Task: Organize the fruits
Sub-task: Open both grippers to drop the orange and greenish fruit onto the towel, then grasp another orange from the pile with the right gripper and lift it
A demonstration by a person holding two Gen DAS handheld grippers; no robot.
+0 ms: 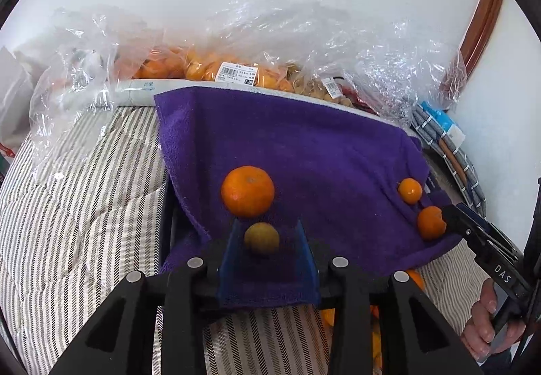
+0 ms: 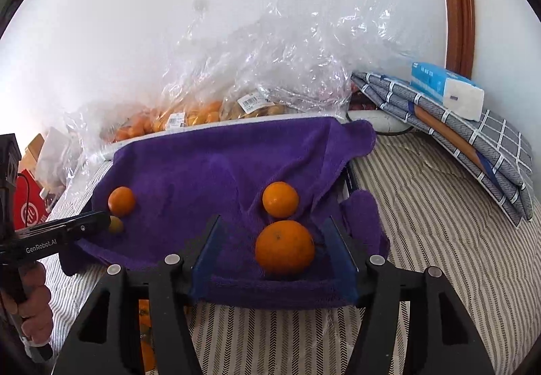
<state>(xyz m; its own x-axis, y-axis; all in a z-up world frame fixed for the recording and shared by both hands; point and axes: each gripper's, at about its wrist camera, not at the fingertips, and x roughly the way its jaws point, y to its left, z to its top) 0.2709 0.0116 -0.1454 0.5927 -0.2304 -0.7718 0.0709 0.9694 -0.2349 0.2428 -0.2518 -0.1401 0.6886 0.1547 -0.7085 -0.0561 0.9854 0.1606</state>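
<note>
Through the left wrist view I am looking past the left gripper (image 1: 267,233), whose blue jaws are standing slightly apart around a small yellowish-green round fruit (image 1: 261,238) lying on the purple terry towel (image 1: 304,145); a gap shows on each side, so nothing is gripped. A large glossy orange mandarin (image 1: 248,191) is sitting just beyond it at 12 o'clock, so I am judging a straight, gentle withdrawal best. Through the right wrist view, the right gripper (image 2: 274,239) is standing open around a big orange mandarin (image 2: 284,247), with a smaller orange mandarin (image 2: 280,199) at 12 o'clock. Whether either fruit is rolling I cannot tell; the crinkled clear plastic bags (image 2: 270,70) are blurring the fruit inside, and oranges below the towel's edge are mostly hidden.
</note>
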